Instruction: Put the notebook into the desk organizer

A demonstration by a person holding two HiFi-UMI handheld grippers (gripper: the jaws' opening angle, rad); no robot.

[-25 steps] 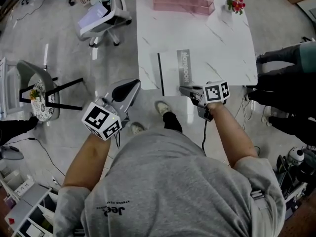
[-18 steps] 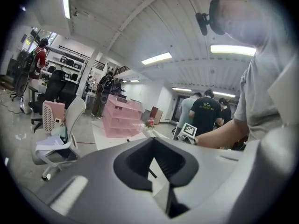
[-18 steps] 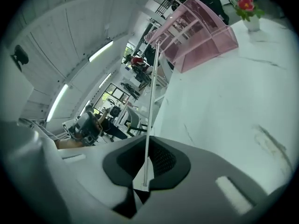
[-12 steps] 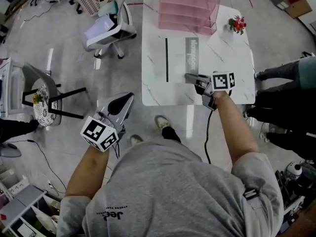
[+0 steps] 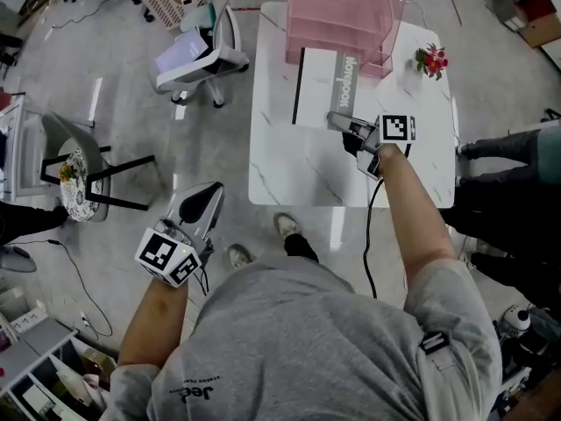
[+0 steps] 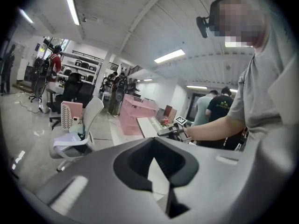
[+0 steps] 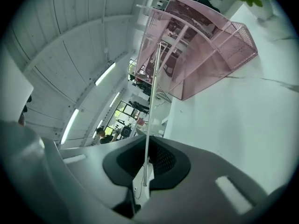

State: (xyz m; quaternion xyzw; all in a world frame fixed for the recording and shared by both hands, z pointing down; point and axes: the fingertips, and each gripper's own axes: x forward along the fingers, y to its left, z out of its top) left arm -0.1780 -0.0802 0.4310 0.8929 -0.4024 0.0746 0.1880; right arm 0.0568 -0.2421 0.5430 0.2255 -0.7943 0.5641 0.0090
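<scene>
The grey-and-white notebook (image 5: 323, 90) with a black spine hangs flat above the white marble table (image 5: 289, 165). My right gripper (image 5: 337, 123) is shut on its near edge. Its far edge meets the front of the pink desk organizer (image 5: 346, 11) at the table's far end. The right gripper view shows the notebook (image 7: 153, 101) edge-on as a thin line running from my jaws up to the pink mesh organizer (image 7: 205, 45). My left gripper (image 5: 197, 209) hangs over the floor left of the table, shut and empty. Its own view shows the organizer (image 6: 135, 118) far ahead.
A small pot of red flowers (image 5: 432, 60) stands at the table's far right corner. A white office chair (image 5: 197, 46) sits left of the table, and a black-legged stool (image 5: 74, 169) further left. A seated person's legs (image 5: 508, 174) are right of the table.
My right gripper has carried the notebook across the table toward the organizer, from the near edge to the organizer's front. The left gripper stayed off the table and drifted slightly.
</scene>
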